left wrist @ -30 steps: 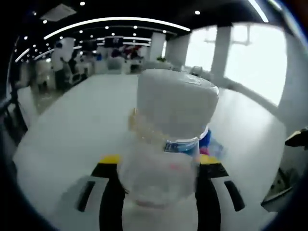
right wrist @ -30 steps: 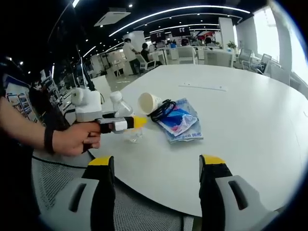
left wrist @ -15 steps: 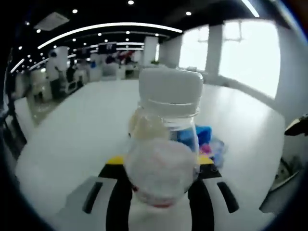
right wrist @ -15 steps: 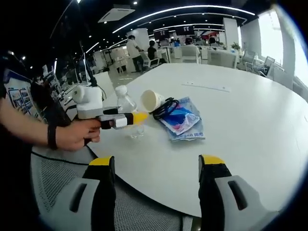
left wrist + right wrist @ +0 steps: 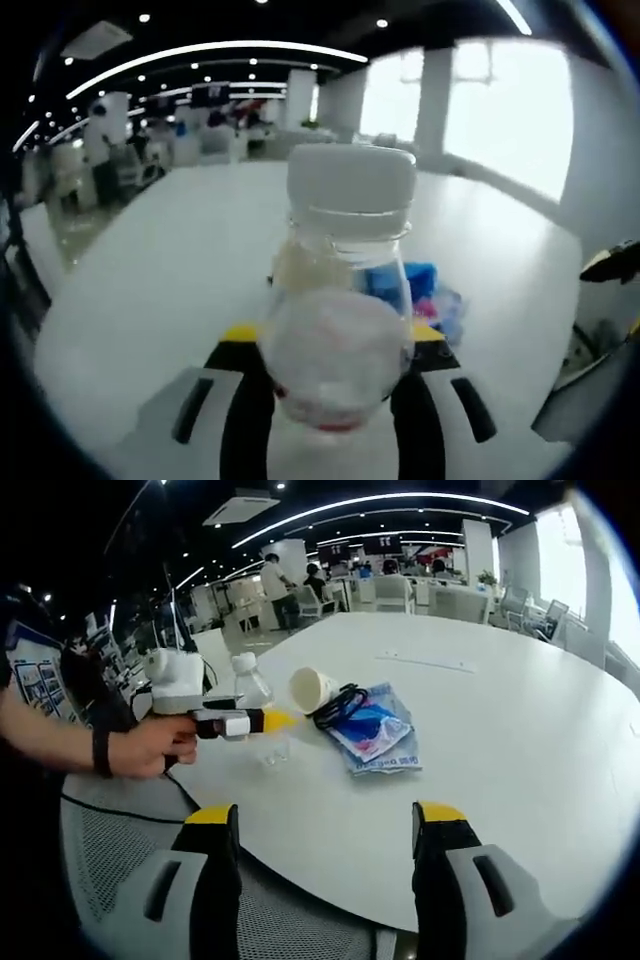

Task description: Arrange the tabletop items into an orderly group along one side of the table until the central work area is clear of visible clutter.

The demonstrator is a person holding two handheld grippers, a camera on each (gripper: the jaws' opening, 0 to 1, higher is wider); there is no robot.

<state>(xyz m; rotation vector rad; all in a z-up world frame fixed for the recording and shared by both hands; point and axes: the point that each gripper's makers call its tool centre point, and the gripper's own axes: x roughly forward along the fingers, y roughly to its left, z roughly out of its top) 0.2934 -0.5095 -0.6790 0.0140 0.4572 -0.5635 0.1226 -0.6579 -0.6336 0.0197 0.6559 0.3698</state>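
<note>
Left gripper (image 5: 268, 720) clamps a clear plastic bottle (image 5: 340, 300) upright at the tabletop's (image 5: 520, 750) near edge, beside the paper cup (image 5: 310, 689), cable (image 5: 338, 702) and blue packets (image 5: 380, 730), apparently for grouping. Right gripper (image 5: 325, 825) jaws apart, holding nothing.

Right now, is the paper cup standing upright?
No, the cup lies on its side, its mouth facing the camera, beside the black cable.
</note>
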